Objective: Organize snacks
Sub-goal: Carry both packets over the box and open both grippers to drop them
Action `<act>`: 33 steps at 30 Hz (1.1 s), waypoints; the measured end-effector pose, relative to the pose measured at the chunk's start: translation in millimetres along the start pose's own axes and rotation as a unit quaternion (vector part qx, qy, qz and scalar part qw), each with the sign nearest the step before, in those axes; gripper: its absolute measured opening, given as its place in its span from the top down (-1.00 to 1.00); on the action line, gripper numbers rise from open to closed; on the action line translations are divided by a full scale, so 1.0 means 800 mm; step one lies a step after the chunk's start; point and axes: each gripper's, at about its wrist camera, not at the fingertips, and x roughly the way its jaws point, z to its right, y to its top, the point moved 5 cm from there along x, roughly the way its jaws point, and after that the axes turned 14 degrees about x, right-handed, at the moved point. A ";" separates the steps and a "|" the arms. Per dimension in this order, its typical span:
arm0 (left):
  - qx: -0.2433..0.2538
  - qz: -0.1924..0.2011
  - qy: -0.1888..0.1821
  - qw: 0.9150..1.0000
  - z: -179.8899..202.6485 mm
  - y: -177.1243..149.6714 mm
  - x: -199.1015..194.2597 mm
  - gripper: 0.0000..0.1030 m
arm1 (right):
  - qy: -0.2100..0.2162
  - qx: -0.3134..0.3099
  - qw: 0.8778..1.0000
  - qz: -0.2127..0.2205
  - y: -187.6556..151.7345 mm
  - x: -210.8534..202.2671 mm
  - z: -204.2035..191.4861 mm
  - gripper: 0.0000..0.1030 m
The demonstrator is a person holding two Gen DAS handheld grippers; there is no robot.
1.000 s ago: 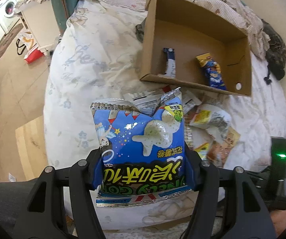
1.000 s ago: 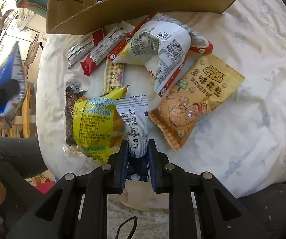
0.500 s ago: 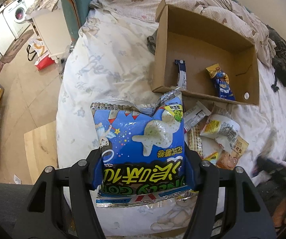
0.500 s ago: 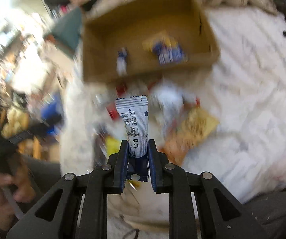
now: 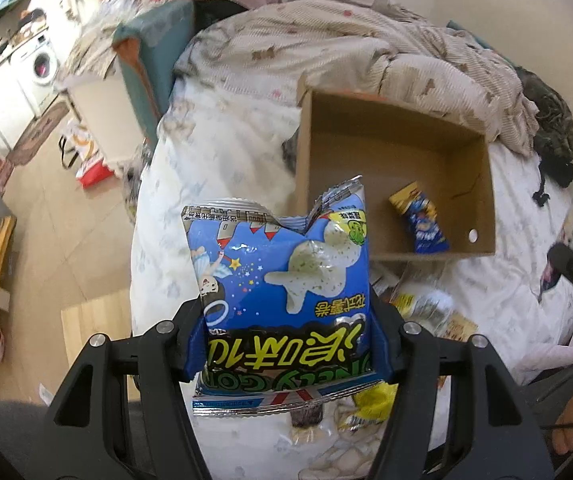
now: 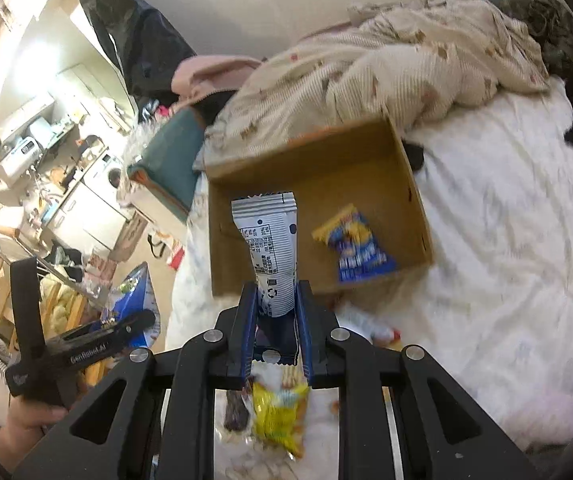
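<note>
The left gripper point(image 5: 286, 340) pinches the lower sides of a puffy blue chip bag point(image 5: 282, 292) between its 2 blue-padded jaws, which stand partly spread by the bag's width. The bag is upright, with its print upside down, a cartoon figure, stars, pale chip shapes and yellow-green lettering; its top edge is crumpled and silver.

The right gripper point(image 6: 276, 320) has its jaws pressed close on a narrow white-and-navy snack packet point(image 6: 268, 248), which stands upright with small black print facing the camera.

Beyond both packets lies an open cardboard box point(image 5: 482, 184) on a white patterned bedsheet point(image 5: 222, 152). In it rests 1 blue-and-yellow snack bag point(image 5: 422, 216); the held packets hide part of the box floor in each view. Loose snacks point(image 5: 422, 308) lie on the sheet just before the box's near wall, among them a yellow packet point(image 6: 282, 412), somewhat blurred. A rumpled beige blanket point(image 5: 346, 44) is heaped behind the box. To the left, a floor and a washing machine point(image 5: 40, 66) show.
</note>
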 end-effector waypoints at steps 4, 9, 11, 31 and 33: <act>0.017 0.015 0.005 1.000 0.005 0.032 0.001 -0.16 | 0.001 -0.006 1.000 0.008 0.025 0.008 -0.012 0.61; 0.027 0.031 0.008 0.999 0.009 0.071 0.013 -0.16 | 0.000 -0.004 1.000 0.011 0.058 0.032 -0.018 0.61; 0.029 0.037 0.009 0.999 0.011 0.086 0.019 -0.16 | -0.002 -0.001 1.000 0.012 0.067 0.044 -0.014 0.61; 0.034 0.054 -0.004 0.998 0.034 0.088 0.108 -0.17 | -0.049 0.010 0.998 -0.043 0.047 0.140 0.043 0.61; 0.040 0.059 0.002 0.997 0.036 0.088 0.108 -0.17 | -0.052 0.012 0.998 -0.046 0.048 0.143 0.046 0.61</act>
